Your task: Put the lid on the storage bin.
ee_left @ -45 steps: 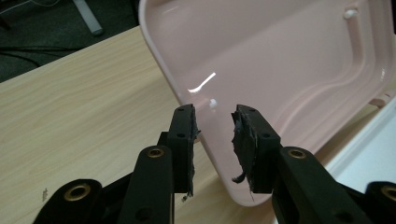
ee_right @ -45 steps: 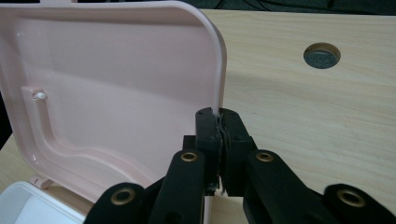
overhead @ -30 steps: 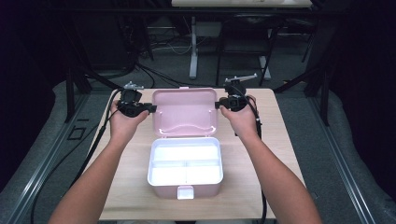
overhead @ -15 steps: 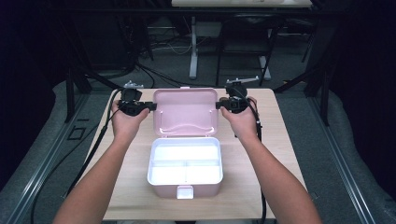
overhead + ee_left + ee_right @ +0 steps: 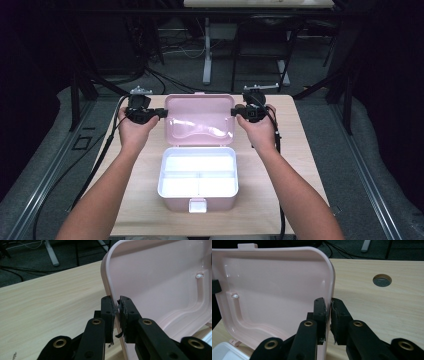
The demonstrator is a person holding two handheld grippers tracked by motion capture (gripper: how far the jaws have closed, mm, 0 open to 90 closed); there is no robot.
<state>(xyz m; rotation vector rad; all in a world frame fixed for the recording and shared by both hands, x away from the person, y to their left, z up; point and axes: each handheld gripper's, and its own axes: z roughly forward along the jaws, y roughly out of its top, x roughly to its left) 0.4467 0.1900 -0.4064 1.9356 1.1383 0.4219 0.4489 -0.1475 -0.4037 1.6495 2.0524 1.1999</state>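
Note:
A pink box (image 5: 162,175) with white compartments sits open on the wooden table (image 5: 295,150). Its lid (image 5: 200,120) stands upright at the back. My left gripper (image 5: 163,113) pinches the lid's left edge. In the left gripper view the rim of the lid (image 5: 162,277) runs between the pads of that gripper (image 5: 117,302), whose jaws have just been closing on it. My right gripper (image 5: 234,112) holds the lid's right edge. The right gripper view shows the lid (image 5: 274,282) with its rim between the pads of that gripper (image 5: 328,302), whose jaws have just been opening slightly.
The box's latch tab (image 5: 198,205) faces the near table edge. A round cable hole (image 5: 382,280) lies in the tabletop right of the lid. Cables trail from both grippers off the table. Dark floor and stand legs lie beyond the far edge.
Both hands stay where they were at the lid's two sides. The lid and the box have not visibly moved.

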